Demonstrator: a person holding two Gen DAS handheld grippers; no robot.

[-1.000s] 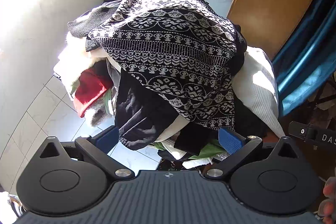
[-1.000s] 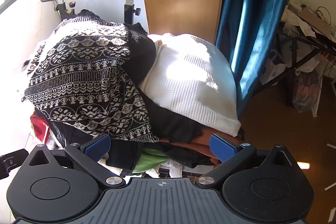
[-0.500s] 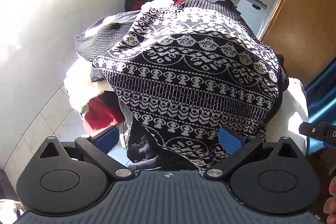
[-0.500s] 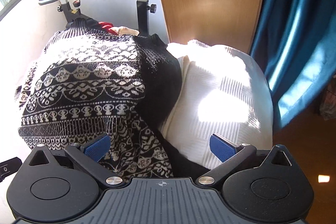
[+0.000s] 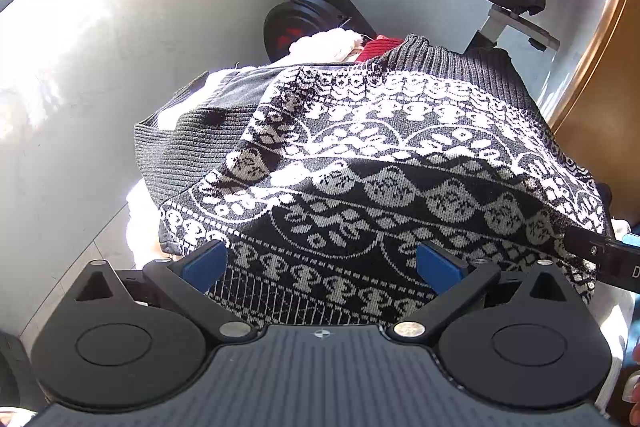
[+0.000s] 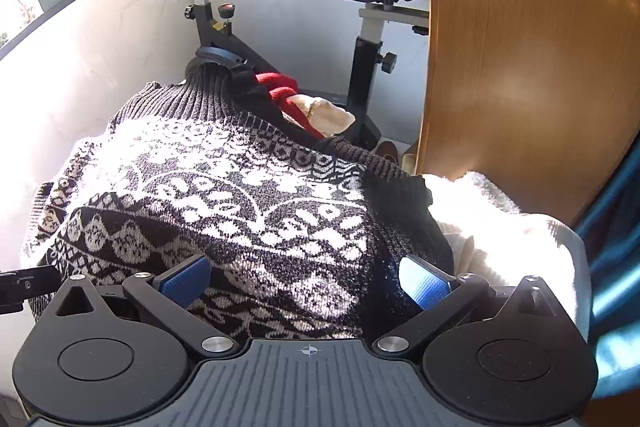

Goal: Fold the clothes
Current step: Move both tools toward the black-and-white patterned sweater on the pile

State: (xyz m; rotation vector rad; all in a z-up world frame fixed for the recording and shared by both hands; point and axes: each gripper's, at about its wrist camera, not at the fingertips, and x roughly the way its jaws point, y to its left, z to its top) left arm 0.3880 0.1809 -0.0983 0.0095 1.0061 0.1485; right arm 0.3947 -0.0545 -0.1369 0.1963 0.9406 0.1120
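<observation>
Both claws hang low over the heap, and the patterned sweater (image 5: 400, 179) fills the space right ahead of each one. Left claw (image 5: 322, 263): blue pads spread wide, nothing between them, the knit lying just beneath and in front. Right claw (image 6: 306, 281): same story, pads apart and empty, with the sweater's black side panel just under its right-hand pad.

Here is the relation that matters: the sweater drapes over the top of the clothes pile, its ribbed collar (image 6: 208, 91) at the far end from both claws and its patterned bands running crosswise, left to right, in front of them. So its long axis runs away from the claws, near edge closest. The left claw sits over the sweater's left half, the right claw over its right edge, where the white towel (image 6: 500, 223) begins just to the right.

My read: each claw is placed to pinch its own side of the near edge; whether either pad touches the knit I cannot tell.
</observation>
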